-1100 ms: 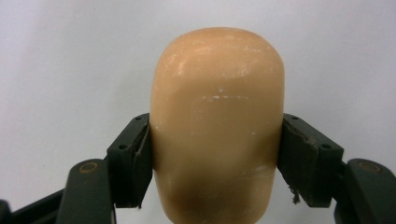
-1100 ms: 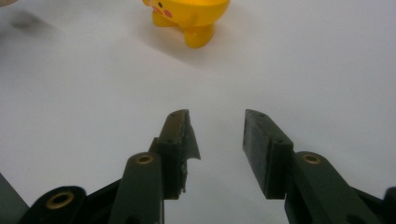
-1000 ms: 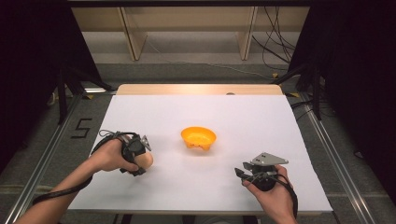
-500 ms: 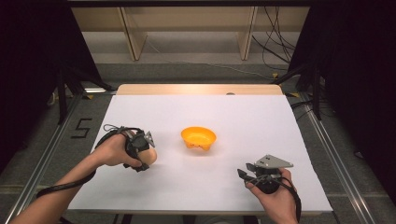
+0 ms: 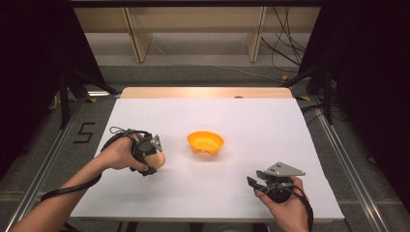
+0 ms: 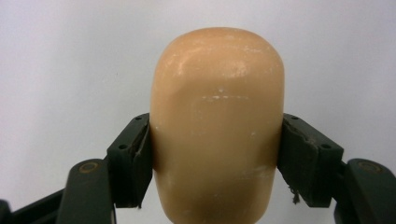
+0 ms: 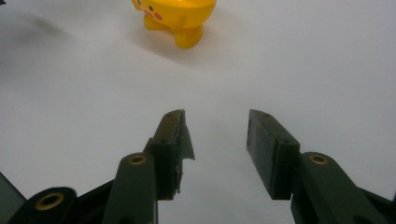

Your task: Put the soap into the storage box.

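left gripper (image 5: pixel 153 153) squeezes tan bread roll (image 6: pixel 218 126), near orange bowl (image 5: pixel 206 142), likely to drop it in | right gripper (image 7: pixel 215 149) just opening, empty, waiting on white table (image 5: pixel 270 125)

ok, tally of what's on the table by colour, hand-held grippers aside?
Orange bowl: 1
Tan rounded block: 1, clamped in the left hand-held gripper, not lying on the table
Total: 2
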Demonstrator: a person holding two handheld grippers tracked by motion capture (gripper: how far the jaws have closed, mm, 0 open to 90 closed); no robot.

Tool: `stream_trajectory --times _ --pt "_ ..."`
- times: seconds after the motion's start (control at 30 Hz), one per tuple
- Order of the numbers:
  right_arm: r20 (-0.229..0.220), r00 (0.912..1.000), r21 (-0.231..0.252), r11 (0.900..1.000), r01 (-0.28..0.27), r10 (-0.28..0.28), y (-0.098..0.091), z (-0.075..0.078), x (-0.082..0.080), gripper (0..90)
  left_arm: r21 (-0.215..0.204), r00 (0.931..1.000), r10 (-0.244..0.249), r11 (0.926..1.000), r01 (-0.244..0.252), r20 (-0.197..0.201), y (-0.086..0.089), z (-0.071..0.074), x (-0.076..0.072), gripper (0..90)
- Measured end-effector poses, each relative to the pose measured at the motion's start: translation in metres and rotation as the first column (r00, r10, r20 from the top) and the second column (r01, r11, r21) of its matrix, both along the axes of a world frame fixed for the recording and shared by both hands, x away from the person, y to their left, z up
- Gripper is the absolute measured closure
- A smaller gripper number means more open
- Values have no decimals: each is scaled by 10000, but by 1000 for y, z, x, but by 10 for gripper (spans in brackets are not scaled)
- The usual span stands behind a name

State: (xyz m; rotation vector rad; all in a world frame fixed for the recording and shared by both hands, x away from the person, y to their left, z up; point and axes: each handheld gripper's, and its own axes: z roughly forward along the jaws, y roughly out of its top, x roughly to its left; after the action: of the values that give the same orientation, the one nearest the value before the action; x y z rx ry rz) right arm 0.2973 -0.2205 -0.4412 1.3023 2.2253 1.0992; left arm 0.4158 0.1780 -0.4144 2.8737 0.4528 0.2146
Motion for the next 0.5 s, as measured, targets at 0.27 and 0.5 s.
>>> stream_trajectory --times 0.27,0.5 --pt "248 9997 -159 9999 -66 70 -3 0 -1 570 -136 9991 -411 9991 413 137 -5 1 3 324" --pt "229 9997 -136 9999 55 -52 -4 0 -3 570 -167 9982 -580 9982 583 174 -12 2 7 324"
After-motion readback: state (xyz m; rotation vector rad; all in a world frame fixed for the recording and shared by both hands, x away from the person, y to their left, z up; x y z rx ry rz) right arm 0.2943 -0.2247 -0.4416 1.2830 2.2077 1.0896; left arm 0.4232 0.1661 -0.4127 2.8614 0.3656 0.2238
